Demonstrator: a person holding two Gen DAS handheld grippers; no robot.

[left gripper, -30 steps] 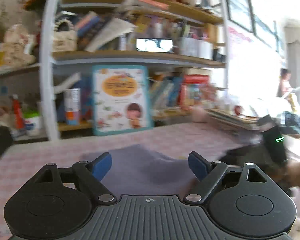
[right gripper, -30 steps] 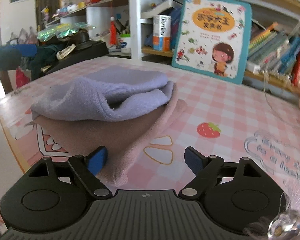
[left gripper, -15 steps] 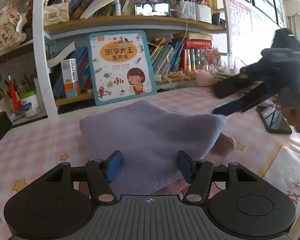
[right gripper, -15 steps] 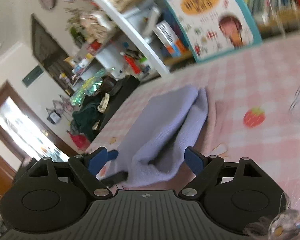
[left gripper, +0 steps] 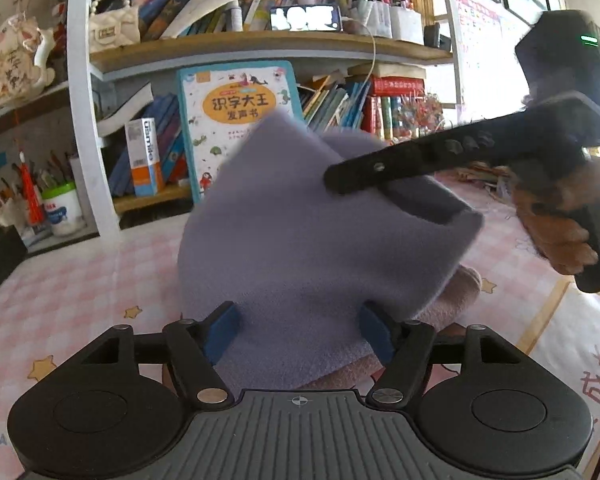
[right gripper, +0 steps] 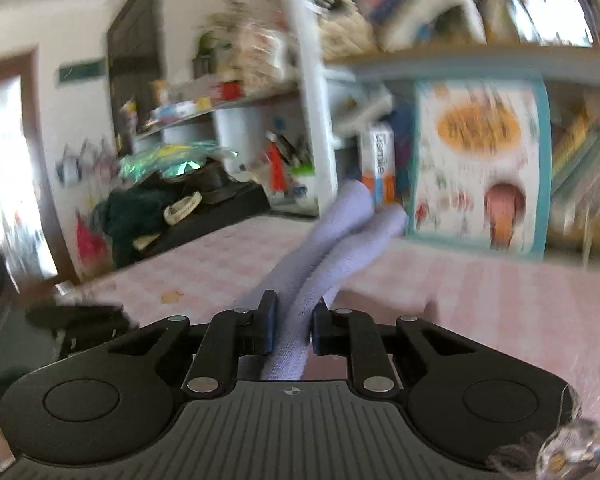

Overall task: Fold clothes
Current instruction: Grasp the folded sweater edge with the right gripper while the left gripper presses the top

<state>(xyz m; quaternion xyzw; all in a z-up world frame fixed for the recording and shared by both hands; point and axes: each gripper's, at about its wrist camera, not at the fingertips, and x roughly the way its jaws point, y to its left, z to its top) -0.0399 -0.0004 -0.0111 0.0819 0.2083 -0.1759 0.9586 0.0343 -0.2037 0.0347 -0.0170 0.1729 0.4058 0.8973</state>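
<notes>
The right tool is seen clamped on a doubled fold of the lavender cloth, which runs forward and upward from between the blue pads. In the left wrist view the same right tool is shown reaching in from the right, held in a hand, with one edge of the lavender cloth raised off the bench. The left tool is held with its fingers well apart, and the near edge of the cloth is spread between them; whether the pads touch the fabric cannot be told. Beneath the lavender piece a pinkish-brown cloth is laid on the pink checked covering, which is printed with small stars. Behind the cloth a teal-edged children's book is propped against the shelf, and "识字大王 发声书" is read on its cover. A white and orange box beside it is marked "Usmile". The right wrist view is blurred, so no writing there can be read.
</notes>
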